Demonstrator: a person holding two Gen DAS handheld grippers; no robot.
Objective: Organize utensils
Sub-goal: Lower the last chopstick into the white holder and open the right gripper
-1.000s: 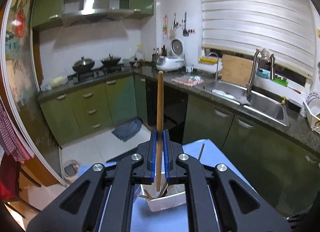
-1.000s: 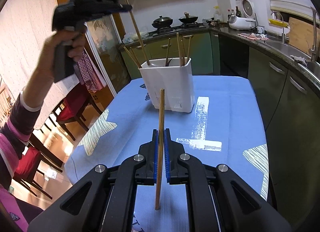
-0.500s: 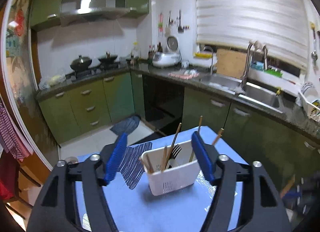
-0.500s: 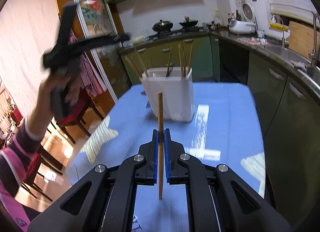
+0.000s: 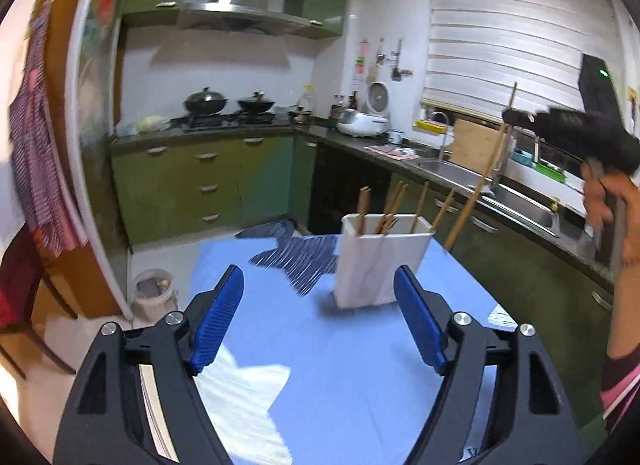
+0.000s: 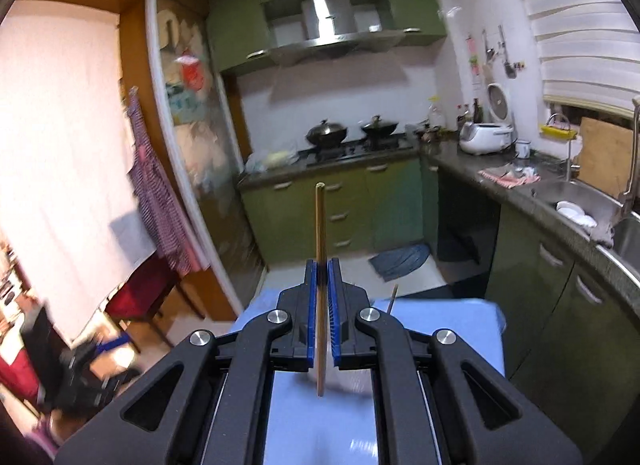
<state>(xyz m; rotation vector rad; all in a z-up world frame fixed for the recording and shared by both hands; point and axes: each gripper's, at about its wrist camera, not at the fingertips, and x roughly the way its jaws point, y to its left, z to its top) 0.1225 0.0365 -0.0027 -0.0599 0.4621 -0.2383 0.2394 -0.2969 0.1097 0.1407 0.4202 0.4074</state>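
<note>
Wooden chopstick [image 6: 320, 265] upright, clenched in right gripper [image 6: 320, 285], above-right of white holder [image 5: 380, 261]; left gripper [image 5: 320, 317] opening, empty, nearer.

White plastic utensil holder [image 5: 380, 261] on a plain blue tablecloth [image 5: 320, 377]; green cabinet fronts [image 5: 208, 181] at twelve o'clock; red-and-white checked apron [image 5: 36, 153] at nine.

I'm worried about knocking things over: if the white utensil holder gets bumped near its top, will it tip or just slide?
The white utensil holder looks tall and narrow, so it would probably tip. The chopsticks lean above its rim, likely adding top weight. The blue tablecloth may grip its base.
</note>
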